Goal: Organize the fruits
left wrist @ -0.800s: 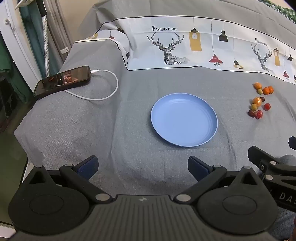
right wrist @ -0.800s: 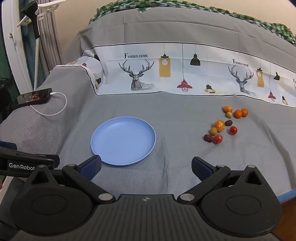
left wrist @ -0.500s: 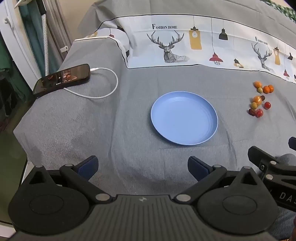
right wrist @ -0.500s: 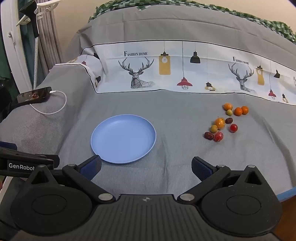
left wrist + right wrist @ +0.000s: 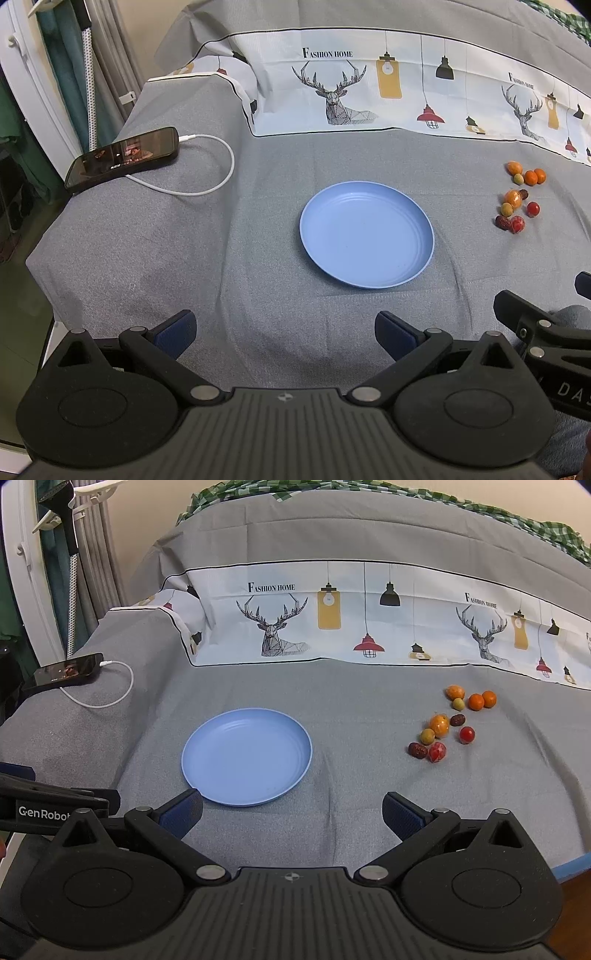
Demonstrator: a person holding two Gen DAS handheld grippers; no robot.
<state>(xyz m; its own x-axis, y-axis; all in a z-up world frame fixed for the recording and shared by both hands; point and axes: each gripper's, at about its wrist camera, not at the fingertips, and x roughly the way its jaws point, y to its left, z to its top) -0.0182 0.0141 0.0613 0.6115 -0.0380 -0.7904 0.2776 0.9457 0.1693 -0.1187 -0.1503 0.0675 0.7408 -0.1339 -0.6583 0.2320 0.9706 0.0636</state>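
Observation:
An empty blue plate (image 5: 365, 236) (image 5: 246, 755) lies on the grey cloth. A cluster of several small fruits (image 5: 519, 197) (image 5: 448, 723), orange, red, yellow-green and dark brown, lies to its right. My left gripper (image 5: 284, 330) is open and empty, hovering near the front edge, left of and before the plate. My right gripper (image 5: 291, 814) is open and empty, just before the plate's near rim, with the fruits further off to the right. The right gripper's body (image 5: 539, 332) shows at the right edge of the left wrist view.
A black phone (image 5: 123, 158) (image 5: 64, 672) with a white charging cable (image 5: 207, 162) lies at the far left. A printed deer-pattern cloth band (image 5: 369, 96) (image 5: 369, 620) rises at the back. The table's left edge (image 5: 37, 266) drops off beside the phone.
Both grippers have drifted slightly; the plate and fruits sit a little higher in both views. Nothing was grasped or moved.

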